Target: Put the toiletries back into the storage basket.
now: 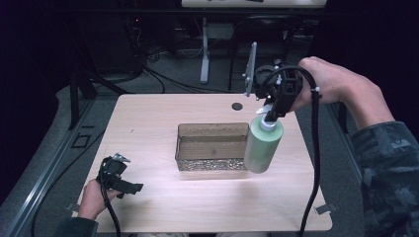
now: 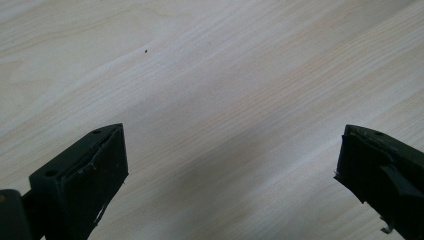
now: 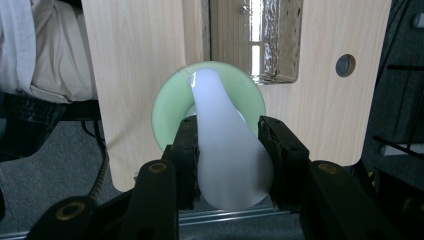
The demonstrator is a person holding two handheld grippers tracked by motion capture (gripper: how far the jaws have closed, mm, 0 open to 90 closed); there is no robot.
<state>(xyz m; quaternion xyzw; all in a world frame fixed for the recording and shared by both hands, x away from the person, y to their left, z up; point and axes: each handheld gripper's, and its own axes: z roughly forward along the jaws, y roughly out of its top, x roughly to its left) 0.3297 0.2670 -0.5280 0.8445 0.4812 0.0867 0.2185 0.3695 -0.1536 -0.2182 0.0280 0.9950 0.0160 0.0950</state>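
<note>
A pale wooden table [image 1: 163, 207] takes up most of the high view, with a dark floor, cables and table legs beyond its far edge. Near its middle sits a clear rectangular bin [image 1: 212, 146] with brownish walls and a glinting front edge; nothing can be made out inside it. Just right of the bin, a pale green bottle [image 1: 264, 144] hangs in the air above the table, its lower part overlapping the bin's right end in this view. The right gripper [image 1: 271, 114] grips the bottle by its white pump top [image 3: 225, 150], the jaws pressed against both sides of it, with the person's right hand [image 1: 326, 81] behind. A small dark round hole [image 1: 237, 106] lies in the table behind the bin. At the near left corner the left gripper [image 1: 129, 188] rests low over bare wood, held by the left hand [image 1: 91, 197]; its jaws stand wide apart with nothing between them.
</note>
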